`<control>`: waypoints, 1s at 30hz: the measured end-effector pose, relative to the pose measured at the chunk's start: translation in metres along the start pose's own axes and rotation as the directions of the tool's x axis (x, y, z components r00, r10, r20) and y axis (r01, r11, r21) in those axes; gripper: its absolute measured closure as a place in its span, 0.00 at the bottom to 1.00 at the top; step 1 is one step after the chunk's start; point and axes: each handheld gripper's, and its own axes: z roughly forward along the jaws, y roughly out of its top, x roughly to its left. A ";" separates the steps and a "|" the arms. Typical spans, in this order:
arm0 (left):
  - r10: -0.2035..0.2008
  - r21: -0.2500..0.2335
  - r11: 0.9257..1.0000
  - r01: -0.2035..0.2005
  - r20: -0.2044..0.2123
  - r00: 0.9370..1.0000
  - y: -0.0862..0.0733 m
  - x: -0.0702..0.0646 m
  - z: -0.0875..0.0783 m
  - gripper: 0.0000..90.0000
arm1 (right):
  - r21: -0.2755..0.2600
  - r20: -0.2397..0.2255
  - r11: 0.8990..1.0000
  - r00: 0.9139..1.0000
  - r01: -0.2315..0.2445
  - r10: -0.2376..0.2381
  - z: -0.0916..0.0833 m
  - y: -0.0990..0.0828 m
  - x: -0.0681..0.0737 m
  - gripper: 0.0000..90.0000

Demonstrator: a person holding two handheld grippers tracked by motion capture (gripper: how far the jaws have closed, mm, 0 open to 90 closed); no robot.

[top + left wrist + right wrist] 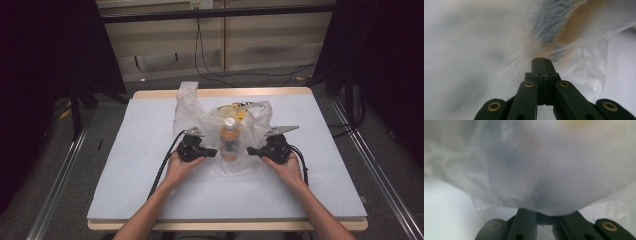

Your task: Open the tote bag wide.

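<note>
- The plastic bag [220,135] sits about mid-frame in the high view, a bit above center, crumpled and see-through, lying on the pale sheet [140,165] that covers the table [150,94].
- One loose flap of the bag sticks up toward the upper left of the bundle, near the table's far edge.
- Inside the bag there's a bottle [229,141] w/ a white cap and orange-ish contents, dead center between the two tools. Behind it, toward the top of the frame, something yellow & black [239,109] shows thru the plastic; can't tell what it is.
- Left gripper [210,151] comes in from the left of the bottle, tip pressed into the bag's left side. In the left gripper view its jaws are together, tips meeting w/ no gap, film bunched right at the tips [540,60]. Looks like it's pinching the plastic.
- Right gripper [252,151] mirrors it from the right of the bottle, tip at the bag's right side. In the right gripper view the bag [531,170] billows over the jaw tips and hides them, so the frames alone don't show the grip; the linkage bars sit drawn in, jaws together.
- Both hands hold the tools from the bottom of the high view, forearms angling in from the lower edge, black cables trailing back along each wrist.
- Around the table: grey floor, dark curtains at both sides, loose cables [210,70] on the floor near the top center.
</note>
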 end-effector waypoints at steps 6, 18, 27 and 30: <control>-0.005 -0.007 1.000 0.005 0.002 1.000 -0.004 0.001 0.001 1.00 | 0.066 0.003 0.998 1.000 0.008 -0.008 0.012 -0.008 0.000 1.00; 0.052 -0.080 0.995 -0.051 0.018 0.998 0.001 -0.018 -0.032 1.00 | -0.025 -0.016 1.000 1.000 0.017 -0.017 -0.015 0.001 0.014 1.00; 0.093 -0.164 0.983 -0.087 0.029 0.995 0.002 -0.032 -0.063 1.00 | -0.152 -0.039 0.988 0.999 0.023 -0.029 -0.065 0.007 0.031 1.00; 0.098 -0.210 0.973 -0.090 0.025 0.995 0.010 -0.036 -0.073 1.00 | -0.189 -0.031 0.982 0.999 0.014 -0.020 -0.080 0.010 0.031 1.00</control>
